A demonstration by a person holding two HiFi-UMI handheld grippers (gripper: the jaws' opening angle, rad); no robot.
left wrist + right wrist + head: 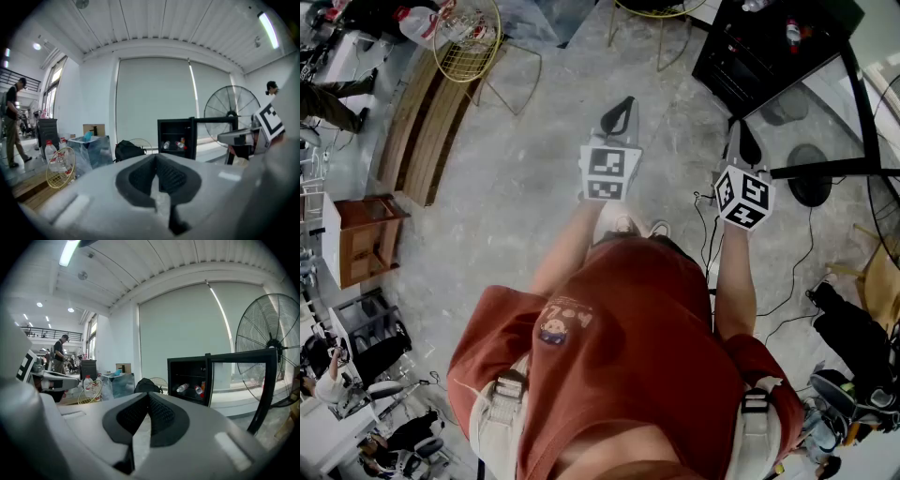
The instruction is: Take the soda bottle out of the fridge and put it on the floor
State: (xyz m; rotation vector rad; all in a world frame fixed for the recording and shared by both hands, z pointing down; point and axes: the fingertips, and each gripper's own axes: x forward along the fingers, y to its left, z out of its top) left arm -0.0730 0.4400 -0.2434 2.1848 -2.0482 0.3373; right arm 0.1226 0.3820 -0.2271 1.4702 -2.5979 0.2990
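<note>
**Item 1, my left gripper**: the dark ribbed pads meet at the tips and nothing is between them. I hold it out in front of my chest, pointing slightly downward.

**Item 2, my right gripper**: jaws fully together and empty. It is level with the left gripper and just beside it. Its marker cube faces up in the head view.

**Item 3, floor**: bare grey concrete under both grippers, with black cables trailing along my right side.

**Item 4, fridge**: a small black cabinet standing ahead of me and to the right, well apart from both grippers. Its glass door is swung open to the right.

**Item 5, contents of the fridge**: 2 bottles lie on their sides on 1 shelf, a clear bottle and just beside it a bottle with red on it. At this size I cannot tell which is the soda bottle. Both are inside the cabinet, and neither gripper touches them.

**Item 6, surroundings**: a large standing fan to the right of the fridge, and a black bag on the floor to its left. Further left is a yellow wire basket, and a person stands at the far left.
</note>
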